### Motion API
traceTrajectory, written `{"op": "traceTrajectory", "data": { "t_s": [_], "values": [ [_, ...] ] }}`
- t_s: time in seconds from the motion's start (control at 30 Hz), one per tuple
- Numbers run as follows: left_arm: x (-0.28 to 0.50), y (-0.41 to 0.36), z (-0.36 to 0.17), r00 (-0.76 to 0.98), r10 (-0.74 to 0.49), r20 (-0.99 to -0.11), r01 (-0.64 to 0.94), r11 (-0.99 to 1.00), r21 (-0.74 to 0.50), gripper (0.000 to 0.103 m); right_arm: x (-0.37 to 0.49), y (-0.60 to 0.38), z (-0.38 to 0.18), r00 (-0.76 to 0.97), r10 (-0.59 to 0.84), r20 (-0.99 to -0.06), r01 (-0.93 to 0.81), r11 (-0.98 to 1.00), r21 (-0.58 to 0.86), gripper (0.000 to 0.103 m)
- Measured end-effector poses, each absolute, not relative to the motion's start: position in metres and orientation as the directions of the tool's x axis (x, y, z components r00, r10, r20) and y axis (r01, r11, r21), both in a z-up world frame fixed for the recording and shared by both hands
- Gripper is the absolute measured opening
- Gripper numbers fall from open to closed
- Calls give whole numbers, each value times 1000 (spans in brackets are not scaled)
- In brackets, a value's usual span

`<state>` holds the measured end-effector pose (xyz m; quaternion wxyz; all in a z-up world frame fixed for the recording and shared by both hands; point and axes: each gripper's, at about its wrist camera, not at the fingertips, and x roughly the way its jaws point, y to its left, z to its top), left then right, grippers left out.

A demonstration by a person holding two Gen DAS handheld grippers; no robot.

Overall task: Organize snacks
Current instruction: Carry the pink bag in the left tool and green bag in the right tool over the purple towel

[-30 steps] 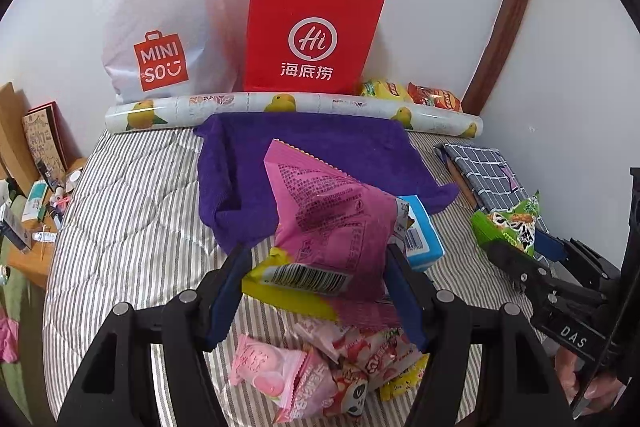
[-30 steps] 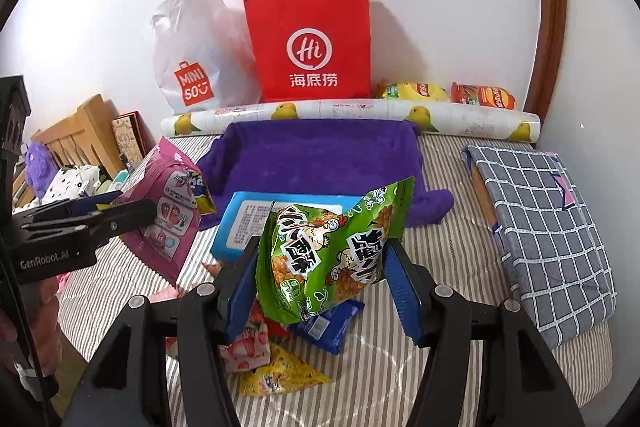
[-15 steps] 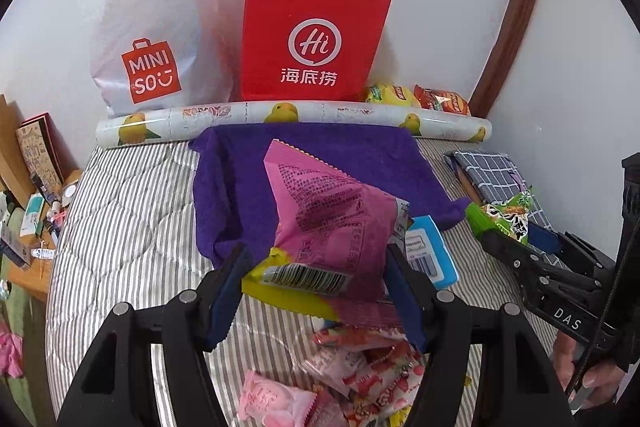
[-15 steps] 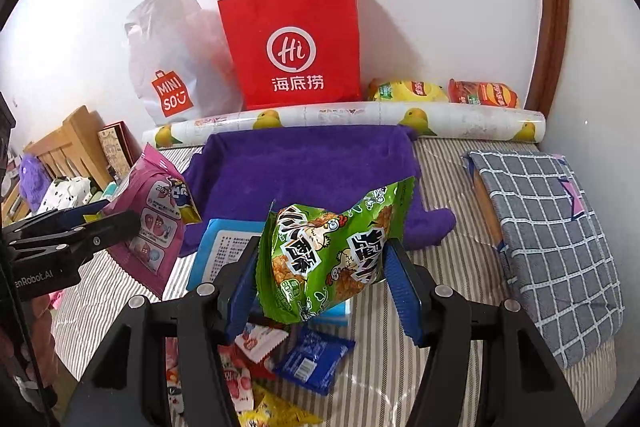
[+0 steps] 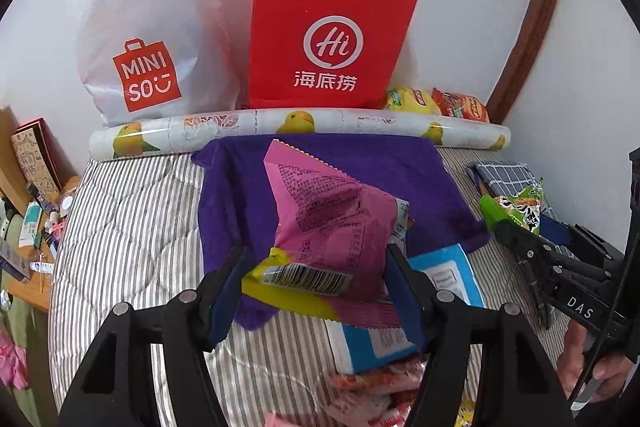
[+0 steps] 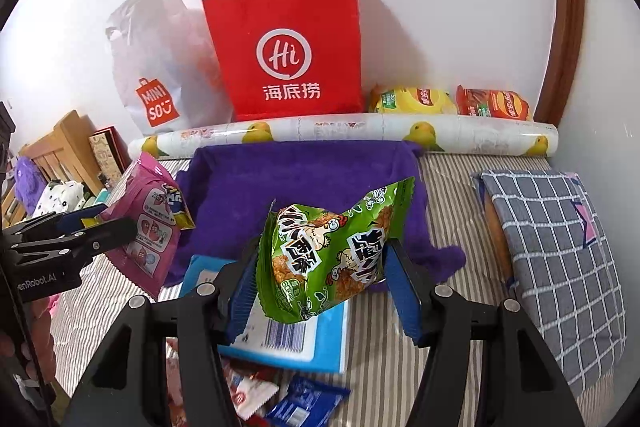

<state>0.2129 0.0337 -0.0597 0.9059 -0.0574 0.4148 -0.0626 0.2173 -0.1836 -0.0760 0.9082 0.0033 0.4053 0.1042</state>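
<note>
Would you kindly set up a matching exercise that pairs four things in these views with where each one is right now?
Things:
1. pink snack bag
2. green snack bag
3. red paper bag
4. purple towel

Places:
A. standing against the wall
B. gripped in the left gripper
C. spread on the striped mattress
D. gripped in the right gripper

Pairs: 1-B, 2-D, 3-A, 4-C

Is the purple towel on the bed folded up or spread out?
Spread out. The purple towel lies flat on the striped bed, its far edge beside the fruit-print roll.
</note>
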Motion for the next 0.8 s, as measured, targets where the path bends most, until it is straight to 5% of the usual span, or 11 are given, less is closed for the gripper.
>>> {"op": "traceTrajectory", "data": {
  "t_s": [0.8],
  "values": [
    [316, 48, -99, 589, -121, -799, 41, 992, -121, 65, 324, -181, -111, 616, 162, -771, -177, 982, 65, 59]
  ]
}}
